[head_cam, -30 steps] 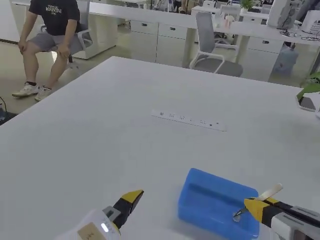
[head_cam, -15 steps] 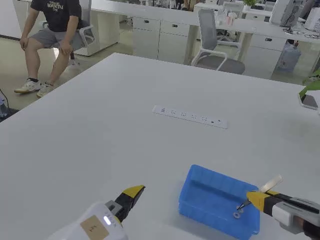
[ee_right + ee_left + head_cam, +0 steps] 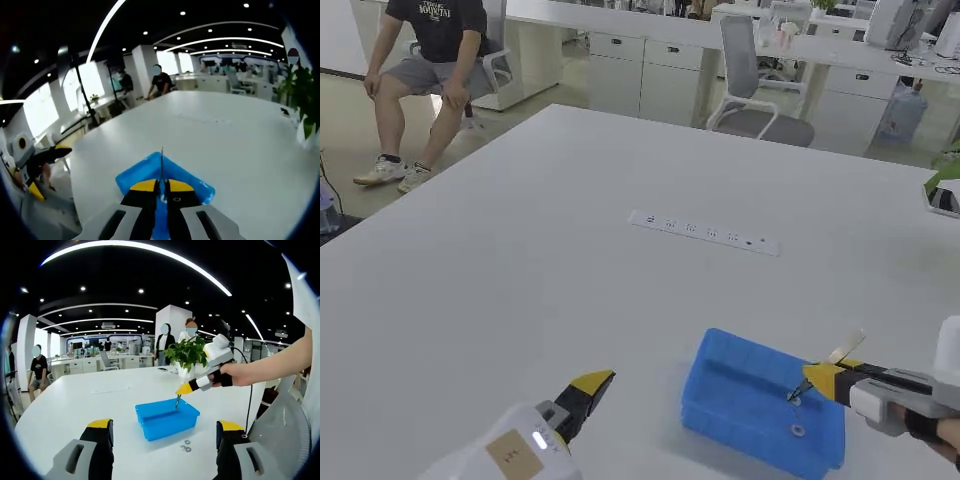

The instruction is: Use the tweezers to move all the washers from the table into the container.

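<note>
From the head view, one washer (image 3: pixel 798 431) lies in the blue container (image 3: pixel 720 385); the left gripper's (image 3: pixel 592 382) label is unreadable. Left gripper view: jaws spread, two washers (image 3: pixel 185 446) on the table (image 3: pixel 75 410) beside it. Right gripper view: right gripper (image 3: pixel 161 186) pinches tweezers (image 3: pixel 161 162).

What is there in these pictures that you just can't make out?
- Washers on the table beside the blue container: too small in the left gripper view to count.
- Tweezers tip, head view: too fine to tell if anything is pinched.
- Container's near end, right gripper view: hidden behind the right claw.
</note>
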A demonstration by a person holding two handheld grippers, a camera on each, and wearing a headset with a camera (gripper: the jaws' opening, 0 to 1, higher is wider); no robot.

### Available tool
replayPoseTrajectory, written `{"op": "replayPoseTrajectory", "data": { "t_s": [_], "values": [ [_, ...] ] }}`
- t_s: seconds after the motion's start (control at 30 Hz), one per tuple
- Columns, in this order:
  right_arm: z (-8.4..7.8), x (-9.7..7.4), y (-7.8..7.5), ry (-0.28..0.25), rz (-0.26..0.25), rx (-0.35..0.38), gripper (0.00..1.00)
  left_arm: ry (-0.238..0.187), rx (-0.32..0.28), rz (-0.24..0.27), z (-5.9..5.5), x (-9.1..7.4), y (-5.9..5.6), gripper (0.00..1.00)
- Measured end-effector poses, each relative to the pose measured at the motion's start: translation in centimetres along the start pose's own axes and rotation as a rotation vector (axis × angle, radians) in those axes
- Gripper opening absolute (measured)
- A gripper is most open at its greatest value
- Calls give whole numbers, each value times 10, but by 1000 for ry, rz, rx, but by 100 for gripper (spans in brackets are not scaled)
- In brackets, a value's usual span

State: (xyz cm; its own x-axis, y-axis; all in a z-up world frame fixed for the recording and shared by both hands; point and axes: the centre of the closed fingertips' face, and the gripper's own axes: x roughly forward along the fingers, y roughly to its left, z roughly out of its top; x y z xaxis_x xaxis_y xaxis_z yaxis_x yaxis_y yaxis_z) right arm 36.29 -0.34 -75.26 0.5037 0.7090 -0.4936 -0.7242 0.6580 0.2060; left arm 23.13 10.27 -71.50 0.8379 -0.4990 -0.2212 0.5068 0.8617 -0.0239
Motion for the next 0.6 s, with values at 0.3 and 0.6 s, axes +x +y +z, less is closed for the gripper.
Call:
{"op": "replayPoseTrajectory", "data": {
  "t_s": [0.3,0.6],
  "values": [
    [-3,14,-7,26,-1,-17,3,4,-2,-3,-1,0,-1,87],
    [-13,25,-5,75,12,-36,3,10,-2,1,-3,0,1,87]
  ]
}}
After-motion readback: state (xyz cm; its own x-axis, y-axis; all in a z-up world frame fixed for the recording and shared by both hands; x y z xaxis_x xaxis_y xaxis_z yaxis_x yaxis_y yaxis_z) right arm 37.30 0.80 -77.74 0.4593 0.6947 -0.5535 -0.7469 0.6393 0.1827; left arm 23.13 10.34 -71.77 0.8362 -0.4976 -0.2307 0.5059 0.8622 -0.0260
